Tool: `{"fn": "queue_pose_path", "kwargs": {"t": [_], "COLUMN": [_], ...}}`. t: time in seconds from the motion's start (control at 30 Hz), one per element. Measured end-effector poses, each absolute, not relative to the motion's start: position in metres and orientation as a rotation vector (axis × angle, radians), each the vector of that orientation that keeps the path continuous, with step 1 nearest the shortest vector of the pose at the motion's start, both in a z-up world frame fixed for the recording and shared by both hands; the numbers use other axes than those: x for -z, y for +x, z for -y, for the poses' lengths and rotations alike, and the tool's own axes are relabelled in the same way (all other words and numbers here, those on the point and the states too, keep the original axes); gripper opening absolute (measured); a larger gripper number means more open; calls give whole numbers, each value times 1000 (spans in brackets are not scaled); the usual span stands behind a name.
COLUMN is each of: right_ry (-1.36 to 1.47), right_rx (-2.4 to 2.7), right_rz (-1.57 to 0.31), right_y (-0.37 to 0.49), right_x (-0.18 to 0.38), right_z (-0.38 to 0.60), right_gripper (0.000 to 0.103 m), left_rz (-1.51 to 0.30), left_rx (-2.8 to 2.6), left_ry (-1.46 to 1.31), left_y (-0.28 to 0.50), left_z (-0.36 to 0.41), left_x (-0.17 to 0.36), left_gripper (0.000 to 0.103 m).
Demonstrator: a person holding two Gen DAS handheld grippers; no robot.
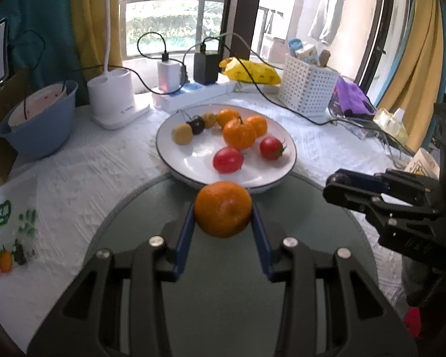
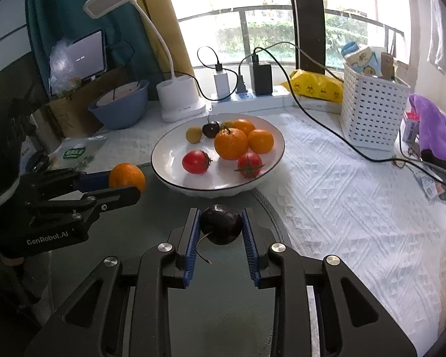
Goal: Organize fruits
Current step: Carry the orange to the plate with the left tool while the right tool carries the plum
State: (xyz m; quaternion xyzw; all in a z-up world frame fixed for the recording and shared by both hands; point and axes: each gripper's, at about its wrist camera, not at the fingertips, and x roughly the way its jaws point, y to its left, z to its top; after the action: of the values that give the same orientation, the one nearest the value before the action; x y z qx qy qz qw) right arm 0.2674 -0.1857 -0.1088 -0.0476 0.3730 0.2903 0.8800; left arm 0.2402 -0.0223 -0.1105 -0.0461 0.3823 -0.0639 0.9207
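Note:
My left gripper (image 1: 223, 217) is shut on an orange mandarin (image 1: 223, 208), held over a dark green round mat (image 1: 223, 282) just in front of the white plate (image 1: 175, 160). My right gripper (image 2: 221, 223) is shut on a dark cherry (image 2: 221, 223) with a stem, also just in front of the plate (image 2: 163, 154). The plate holds three mandarins (image 2: 231, 143), two red tomatoes (image 2: 195, 162), a dark cherry (image 2: 210, 129) and small yellow fruits (image 2: 194, 134). The left gripper with its mandarin (image 2: 127, 177) shows at the left in the right wrist view; the right gripper (image 1: 342, 190) shows at the right in the left wrist view.
A white tablecloth (image 2: 342, 208) covers the table. At the back stand a blue bowl (image 1: 35, 125), a white lamp base (image 1: 113, 98), a power strip with chargers and cables (image 1: 193, 89), a yellow bag (image 1: 252, 71) and a white basket (image 1: 306, 86). A fruit bag (image 1: 9, 232) lies left.

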Motion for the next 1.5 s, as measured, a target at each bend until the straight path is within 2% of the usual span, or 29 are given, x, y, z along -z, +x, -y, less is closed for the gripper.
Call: {"fn": "queue_pose_path", "kwargs": {"t": [0.6, 1.5], "right_ry": [-109, -118], "right_rx": [-630, -681], "right_rz": [-747, -813], "right_y": [285, 327], "right_x": [97, 122], "right_z": [171, 147], "right_gripper": [30, 30], "left_rz": [-744, -787], "left_rx": [135, 133], "left_ry": [-117, -127], "left_y": [261, 312], "left_z": [6, -2], "left_x": [93, 114], "left_gripper": [40, 40]}}
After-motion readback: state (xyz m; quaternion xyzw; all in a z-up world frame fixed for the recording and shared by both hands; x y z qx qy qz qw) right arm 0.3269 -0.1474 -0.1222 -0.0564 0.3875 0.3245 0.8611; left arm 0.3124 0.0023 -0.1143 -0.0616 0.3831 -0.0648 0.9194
